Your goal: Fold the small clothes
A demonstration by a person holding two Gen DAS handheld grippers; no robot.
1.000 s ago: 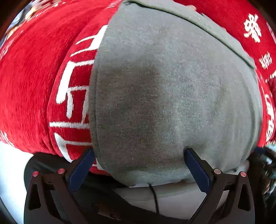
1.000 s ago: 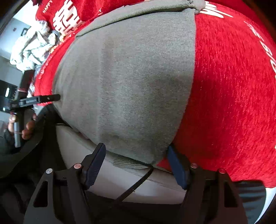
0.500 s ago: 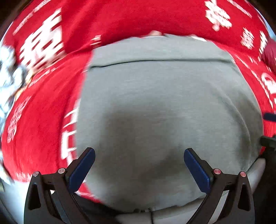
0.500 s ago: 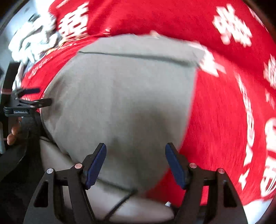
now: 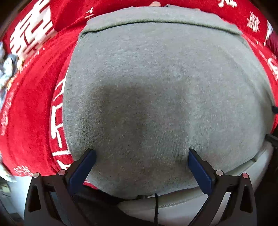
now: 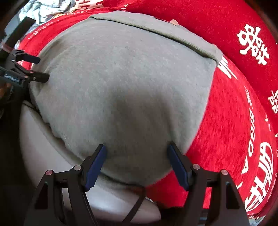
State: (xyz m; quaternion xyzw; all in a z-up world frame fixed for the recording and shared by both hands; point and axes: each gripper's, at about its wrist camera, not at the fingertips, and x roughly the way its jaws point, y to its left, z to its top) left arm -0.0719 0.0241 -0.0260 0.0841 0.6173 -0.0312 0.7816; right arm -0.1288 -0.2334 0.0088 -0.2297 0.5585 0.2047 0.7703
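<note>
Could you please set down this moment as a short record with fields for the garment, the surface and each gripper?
garment: grey garment, spread flat, a folded band along its far edge
surface: red cloth with white characters, lying under the garment
left gripper: left gripper, jaws wide open above the garment's near part, gripping nothing
right gripper: right gripper, jaws open above the garment's near corner, gripping nothing
elsewhere: crumpled pale clothes at the far left in the right wrist view
</note>
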